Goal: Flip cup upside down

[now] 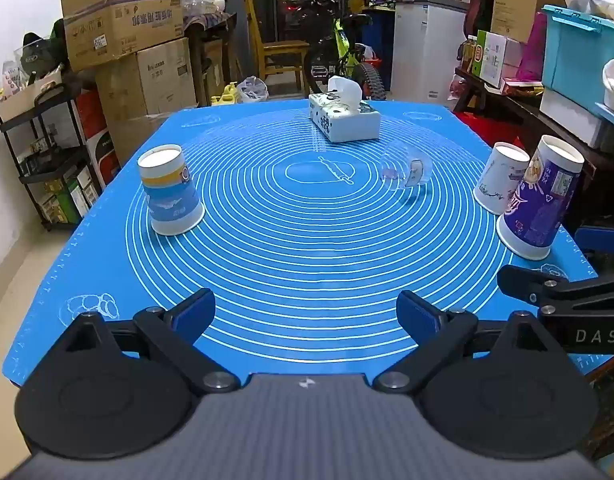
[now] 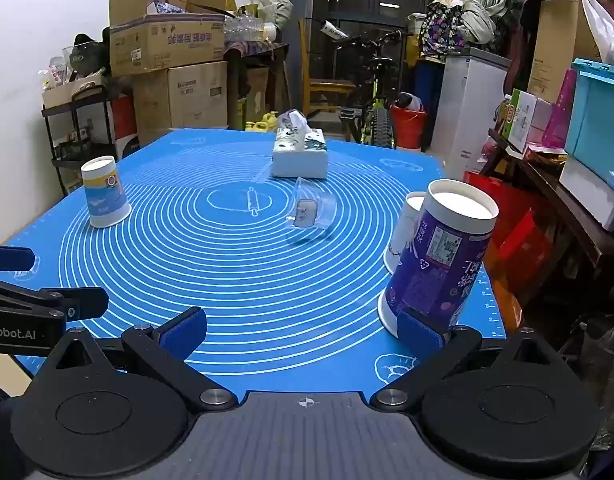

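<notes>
The left hand-held gripper (image 1: pixel 306 314) is level and pointed forward, its jaws spread wide with nothing between the blue pads (image 1: pixel 193 312). The right hand-held gripper (image 2: pixel 301 334) is level too, jaws equally wide and gripping nothing; its right blue pad (image 2: pixel 419 330) sits low, at the front. The two are side by side: the right one's black finger shows at the right edge of the left wrist view, and the left one's at the left edge of the right wrist view.
</notes>
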Action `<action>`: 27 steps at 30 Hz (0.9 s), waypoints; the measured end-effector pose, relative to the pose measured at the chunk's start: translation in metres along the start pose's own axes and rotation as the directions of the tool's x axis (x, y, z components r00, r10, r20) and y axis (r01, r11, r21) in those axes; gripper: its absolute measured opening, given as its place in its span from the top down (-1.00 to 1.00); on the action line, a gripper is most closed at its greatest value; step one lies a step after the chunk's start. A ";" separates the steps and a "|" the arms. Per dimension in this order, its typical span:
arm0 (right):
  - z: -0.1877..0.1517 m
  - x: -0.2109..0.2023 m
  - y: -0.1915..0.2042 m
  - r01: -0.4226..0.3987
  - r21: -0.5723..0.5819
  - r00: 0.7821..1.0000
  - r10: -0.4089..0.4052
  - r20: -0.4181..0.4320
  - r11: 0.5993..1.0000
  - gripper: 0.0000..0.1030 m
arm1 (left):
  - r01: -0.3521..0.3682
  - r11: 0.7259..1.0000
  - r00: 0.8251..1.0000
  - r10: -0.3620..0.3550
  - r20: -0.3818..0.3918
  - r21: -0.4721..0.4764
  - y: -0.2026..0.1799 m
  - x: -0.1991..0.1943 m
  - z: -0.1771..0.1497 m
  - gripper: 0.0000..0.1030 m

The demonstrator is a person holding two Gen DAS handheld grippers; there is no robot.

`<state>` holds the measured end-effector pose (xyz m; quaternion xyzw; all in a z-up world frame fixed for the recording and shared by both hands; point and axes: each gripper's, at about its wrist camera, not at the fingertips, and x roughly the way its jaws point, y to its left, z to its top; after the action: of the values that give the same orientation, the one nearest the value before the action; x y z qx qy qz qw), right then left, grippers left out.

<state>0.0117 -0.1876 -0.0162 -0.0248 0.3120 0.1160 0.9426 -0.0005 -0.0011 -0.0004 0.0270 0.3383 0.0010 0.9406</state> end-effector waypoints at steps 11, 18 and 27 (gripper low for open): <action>-0.004 0.000 0.007 0.021 -0.006 1.000 -0.021 -0.001 1.000 -0.96 | 0.006 1.000 1.000 -0.006 -0.011 -0.017 -0.003 -0.005 0.003 -0.87; -0.002 0.000 0.002 0.019 -0.010 1.000 -0.019 -0.010 1.000 -0.96 | 0.005 1.000 1.000 -0.005 -0.008 -0.021 0.004 0.000 0.001 -0.87; -0.004 0.000 0.001 0.024 -0.008 1.000 -0.024 -0.012 1.000 -0.96 | 0.003 1.000 1.000 -0.003 -0.010 -0.022 0.006 0.001 0.000 -0.87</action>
<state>0.0097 -0.1865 -0.0193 -0.0330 0.3171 0.1058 0.9419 0.0003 0.0052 -0.0005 0.0163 0.3429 0.0035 0.9392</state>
